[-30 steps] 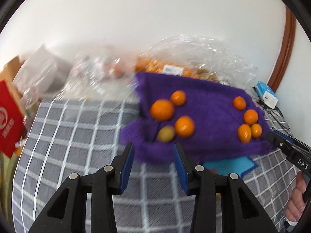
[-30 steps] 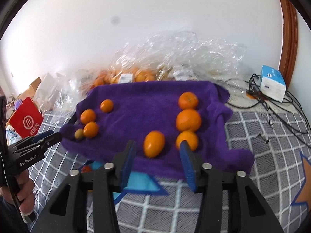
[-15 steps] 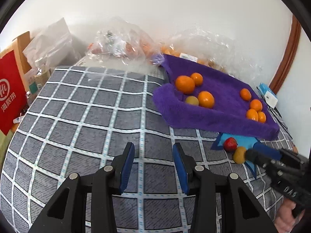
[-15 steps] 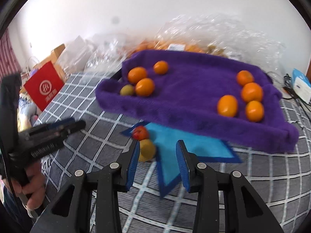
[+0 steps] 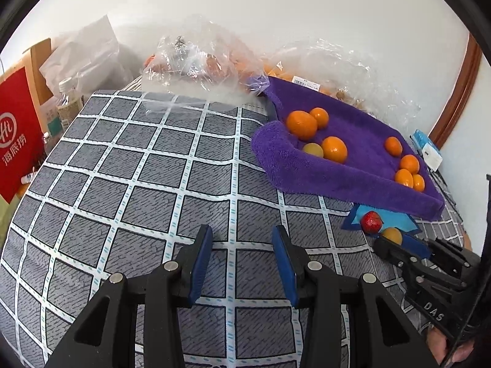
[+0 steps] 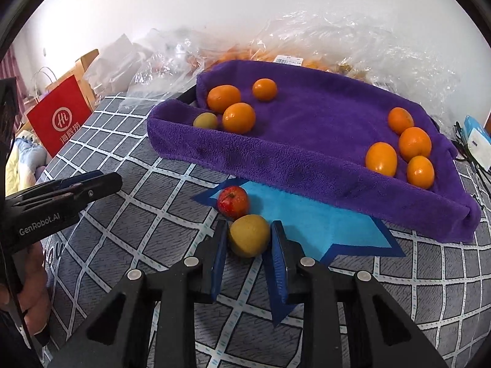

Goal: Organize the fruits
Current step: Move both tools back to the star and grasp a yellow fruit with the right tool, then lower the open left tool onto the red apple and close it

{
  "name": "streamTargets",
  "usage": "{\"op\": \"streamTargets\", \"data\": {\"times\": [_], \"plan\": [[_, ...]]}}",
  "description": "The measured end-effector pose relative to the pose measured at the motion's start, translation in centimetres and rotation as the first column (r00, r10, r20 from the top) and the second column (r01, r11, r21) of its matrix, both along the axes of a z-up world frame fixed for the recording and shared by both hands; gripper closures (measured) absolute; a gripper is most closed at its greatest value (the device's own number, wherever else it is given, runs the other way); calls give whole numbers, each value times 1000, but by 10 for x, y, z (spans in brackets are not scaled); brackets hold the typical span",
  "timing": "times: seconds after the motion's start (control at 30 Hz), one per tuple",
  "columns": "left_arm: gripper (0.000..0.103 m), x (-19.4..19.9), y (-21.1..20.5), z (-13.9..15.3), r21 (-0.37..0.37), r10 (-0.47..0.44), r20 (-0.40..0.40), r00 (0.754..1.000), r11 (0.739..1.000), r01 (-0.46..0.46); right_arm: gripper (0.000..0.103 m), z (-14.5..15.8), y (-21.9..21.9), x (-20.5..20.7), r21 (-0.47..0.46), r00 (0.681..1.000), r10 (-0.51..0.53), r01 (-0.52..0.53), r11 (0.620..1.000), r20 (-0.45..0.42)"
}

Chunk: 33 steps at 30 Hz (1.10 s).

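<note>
Right gripper [image 6: 249, 235] closed on yellow-green fruit [image 6: 249, 239], blue pads [image 6: 219, 256] pressing both sides. Red apple [image 6: 233, 202] touching that fruit on far side, resting on blue star-shaped patch [image 6: 310, 217] of grey checked cloth [image 6: 147, 214]. Beyond, purple towel-lined tray [image 6: 276, 156]: three oranges [image 6: 238, 117] plus small greenish fruit [image 6: 205, 120] at left end, four oranges [image 6: 381, 159] at right end. Left gripper [image 6: 89, 184] at left edge, apart from fruit. Clear plastic bags [image 6: 337, 46] behind tray; red paper bag [image 6: 59, 116] far left.
</note>
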<state>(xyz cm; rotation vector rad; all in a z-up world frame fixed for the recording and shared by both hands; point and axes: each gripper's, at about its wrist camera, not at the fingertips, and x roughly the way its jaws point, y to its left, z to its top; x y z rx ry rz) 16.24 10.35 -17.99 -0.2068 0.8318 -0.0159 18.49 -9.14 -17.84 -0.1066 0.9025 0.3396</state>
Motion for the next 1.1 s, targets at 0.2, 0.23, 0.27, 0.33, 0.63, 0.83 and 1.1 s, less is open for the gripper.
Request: {"op": "streamTargets", "data": {"times": [0.2,0.23,0.27,0.33,0.63,0.83,1.1], "plan": [[64,0,-2,0,5,8,1,1000,1000,-8,75,7,-19,-4,30,1000,-28,28,999,-10],[64,0,-1,0,1,11,2,1000,1000,-11,75,8,-23,-4,34,999,-33,34,999,-12],[64,0,0,0,-1,15,2,1000,1000,-15,75,8,-26,-4,34,999,-39,39,999,-11],[64,0,-1,0,0,18,1,1000,1000,-18,75,9,-35,-6,27,998,-59,59,998,-6],[65,0,1,0,-11,15,-2,1000,1000,-15,75,18,-75,-21,-2,986,-141,141,990,84],[65,-1,0,1,-25,2,3,1000,1000,-2,75,21,-99,-23,31,972,-204,202,979,120],[64,-1,-5,3,-12,-39,3,999,999,39,75,17,-125,-16,51,972,-225,222,974,63]]}}
